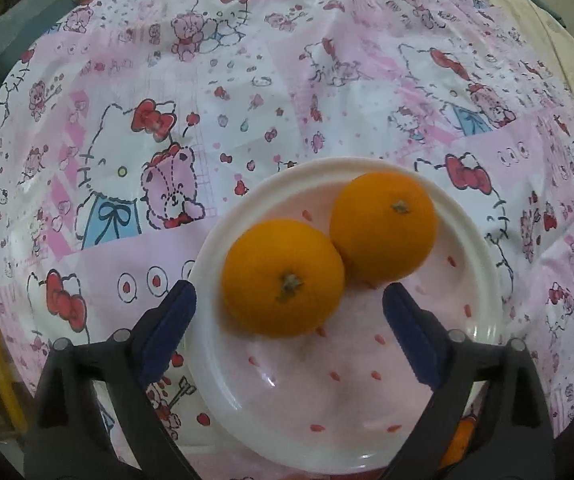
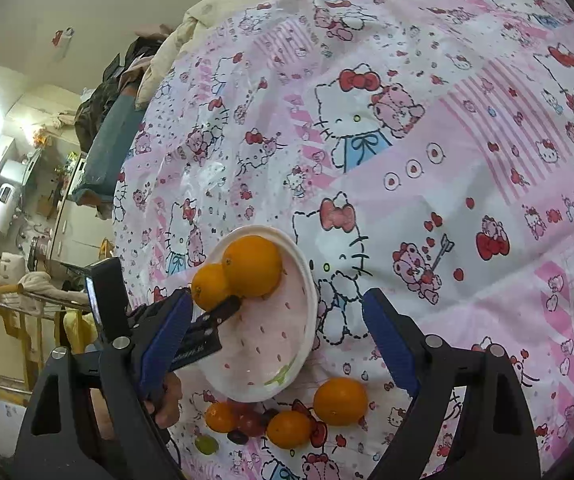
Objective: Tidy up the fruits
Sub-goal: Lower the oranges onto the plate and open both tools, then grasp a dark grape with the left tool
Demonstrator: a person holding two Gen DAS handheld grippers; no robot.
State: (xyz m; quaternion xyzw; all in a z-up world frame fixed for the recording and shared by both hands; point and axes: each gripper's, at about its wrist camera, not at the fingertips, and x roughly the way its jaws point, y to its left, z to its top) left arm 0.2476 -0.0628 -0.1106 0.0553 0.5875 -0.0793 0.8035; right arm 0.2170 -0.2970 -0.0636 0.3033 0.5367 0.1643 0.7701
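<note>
the bed's cartoon sheet is soft and lumpy, so that's my main worry: the plate can tip if anything leans on its rim. two oranges sit touching at the plate's 12 o'clock side and could roll off. left claw hangs released around the nearer orange, gripping nothing. right claw is spread wide too, empty. loose oranges and grapes lie off the plate's 6 o'clock edge; a clumsy squeeze probably squishes the grapes or nudges fruit away.
</note>
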